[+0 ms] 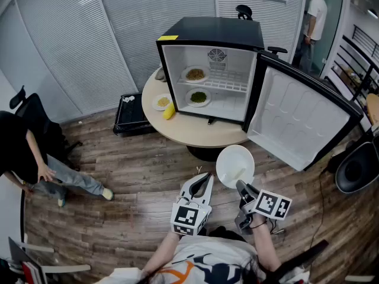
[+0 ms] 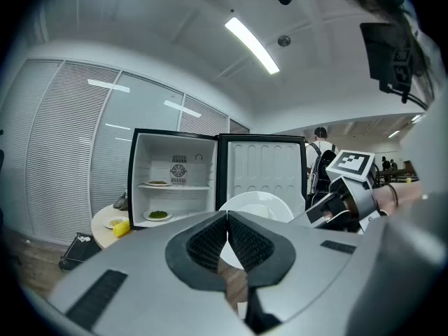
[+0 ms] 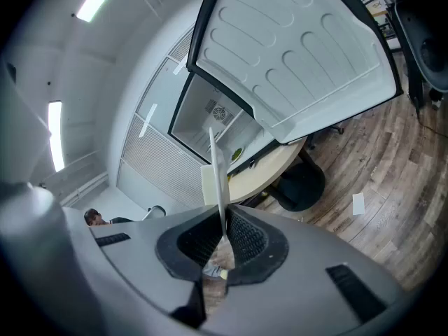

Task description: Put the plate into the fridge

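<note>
Right gripper view: the white plate [image 3: 215, 177] stands edge-on, its rim pinched tight between the two pads of the right claw [image 3: 222, 229]. In the head view the plate rises just ahead of that claw, held in the air above the wooden floor [image 1: 130, 176], short of the round desk [image 1: 195, 136]. Just to the left of the right claw, the left claw [image 1: 206, 178] has its jaws pressed together on nothing, tips pointing forward beside the plate. Farther ahead of both claws, the black fridge [image 1: 213, 31] sits on the desk with its door [image 1: 296, 123] swung wide to the right. Inside, an upper dish [image 1: 195, 74] of food lies on the wire shelf and a lower dish [image 1: 198, 97] beneath it. A third dish [image 1: 161, 102] and a yellow corn cob [image 1: 169, 110] rest on the desk left of the fridge
</note>
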Demonstrator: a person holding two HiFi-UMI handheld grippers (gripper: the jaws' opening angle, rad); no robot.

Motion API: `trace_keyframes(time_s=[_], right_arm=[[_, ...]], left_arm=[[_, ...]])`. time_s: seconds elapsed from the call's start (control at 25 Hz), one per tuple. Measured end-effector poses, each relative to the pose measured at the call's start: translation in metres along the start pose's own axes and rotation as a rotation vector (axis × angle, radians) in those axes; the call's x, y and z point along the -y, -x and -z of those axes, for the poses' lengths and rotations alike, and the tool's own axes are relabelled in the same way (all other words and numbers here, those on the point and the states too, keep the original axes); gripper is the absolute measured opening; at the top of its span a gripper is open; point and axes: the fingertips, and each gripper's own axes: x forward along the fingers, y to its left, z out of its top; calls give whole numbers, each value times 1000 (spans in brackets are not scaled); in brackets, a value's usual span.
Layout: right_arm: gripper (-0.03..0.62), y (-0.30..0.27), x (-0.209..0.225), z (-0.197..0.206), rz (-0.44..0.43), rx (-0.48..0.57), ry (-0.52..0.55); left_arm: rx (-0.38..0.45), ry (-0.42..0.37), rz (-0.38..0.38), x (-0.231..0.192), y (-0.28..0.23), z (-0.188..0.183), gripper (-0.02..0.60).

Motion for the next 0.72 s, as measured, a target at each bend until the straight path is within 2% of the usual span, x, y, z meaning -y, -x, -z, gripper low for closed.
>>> trace_keyframes(time_s=[0.72], right_arm=[[25,-5,1,-3,-23,6,-41]], left_arm=[[-3,11,-1,-2,-6,2,12]])
